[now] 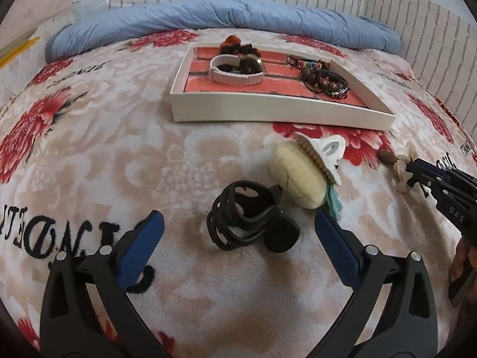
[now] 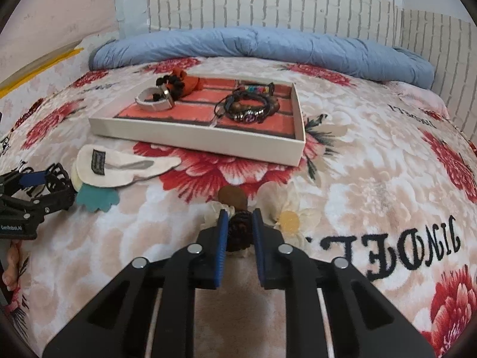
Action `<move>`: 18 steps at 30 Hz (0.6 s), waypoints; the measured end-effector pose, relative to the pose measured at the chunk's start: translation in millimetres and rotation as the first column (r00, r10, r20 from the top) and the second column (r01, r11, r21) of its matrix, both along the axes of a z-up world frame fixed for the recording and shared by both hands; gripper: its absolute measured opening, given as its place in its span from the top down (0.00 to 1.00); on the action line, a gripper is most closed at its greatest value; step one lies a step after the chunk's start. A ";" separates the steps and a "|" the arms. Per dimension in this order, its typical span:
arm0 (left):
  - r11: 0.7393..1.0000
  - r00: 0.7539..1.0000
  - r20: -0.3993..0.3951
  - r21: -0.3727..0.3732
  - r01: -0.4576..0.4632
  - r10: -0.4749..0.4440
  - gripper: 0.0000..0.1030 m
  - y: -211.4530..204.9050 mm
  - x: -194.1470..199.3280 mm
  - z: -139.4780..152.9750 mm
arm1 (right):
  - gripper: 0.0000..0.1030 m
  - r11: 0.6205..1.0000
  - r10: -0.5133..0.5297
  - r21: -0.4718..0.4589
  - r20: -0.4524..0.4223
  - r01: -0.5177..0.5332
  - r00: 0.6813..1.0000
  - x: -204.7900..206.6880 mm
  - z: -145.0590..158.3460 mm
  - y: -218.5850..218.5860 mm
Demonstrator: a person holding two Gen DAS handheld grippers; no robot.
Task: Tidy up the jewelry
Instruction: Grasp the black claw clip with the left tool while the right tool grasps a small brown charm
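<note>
A white tray point(image 1: 268, 110) with a red lining lies on the bed and holds a white bangle point(image 1: 235, 73), dark hair ties and beaded bracelets point(image 1: 325, 82); it also shows in the right wrist view point(image 2: 208, 137). My left gripper point(image 1: 238, 223) is open around a black hair claw clip point(image 1: 247, 217) on the blanket. My right gripper point(image 2: 240, 217) is shut on a shell and bead bracelet point(image 2: 238, 226); in the left wrist view the bracelet point(image 1: 399, 167) shows at its tips.
A cream plush hair clip with a white part and teal tag point(image 1: 307, 173) lies between the claw clip and the tray. A rolled blue duvet point(image 1: 226, 18) runs along the back by the white brick wall. The floral blanket point(image 2: 372, 179) covers the bed.
</note>
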State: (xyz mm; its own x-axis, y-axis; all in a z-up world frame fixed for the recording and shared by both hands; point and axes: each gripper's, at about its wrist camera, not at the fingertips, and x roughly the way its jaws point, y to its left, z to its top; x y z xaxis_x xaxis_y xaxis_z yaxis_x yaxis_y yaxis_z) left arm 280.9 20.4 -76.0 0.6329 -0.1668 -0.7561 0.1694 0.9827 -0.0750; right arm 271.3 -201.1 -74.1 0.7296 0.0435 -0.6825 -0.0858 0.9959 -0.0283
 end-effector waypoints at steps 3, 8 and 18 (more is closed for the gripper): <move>1.000 1.000 -0.010 -0.008 -0.001 0.001 0.05 1.4 2.0 -2.4 | 0.83 1.000 -0.009 0.012 -0.021 0.009 1.000 3.0 -2.8 -3.1; 1.000 1.000 -0.025 -0.018 -0.009 0.009 0.09 4.0 6.0 -5.8 | 0.83 1.000 -0.013 0.004 -0.048 0.013 0.999 7.3 -7.9 -2.1; 0.999 0.999 -0.030 -0.036 -0.013 0.012 0.22 5.7 10.9 -6.2 | 0.82 1.000 -0.011 0.000 -0.055 0.011 0.998 8.9 -9.6 -0.6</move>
State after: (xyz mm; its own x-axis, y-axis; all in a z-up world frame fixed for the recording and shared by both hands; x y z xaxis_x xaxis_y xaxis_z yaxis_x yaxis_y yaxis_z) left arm 291.9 26.1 -82.2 0.6120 -0.1866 -0.7685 0.1544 0.9813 -0.1153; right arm 280.2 -201.7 -83.7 0.6911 0.0365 -0.7218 -0.0767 0.9968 -0.0231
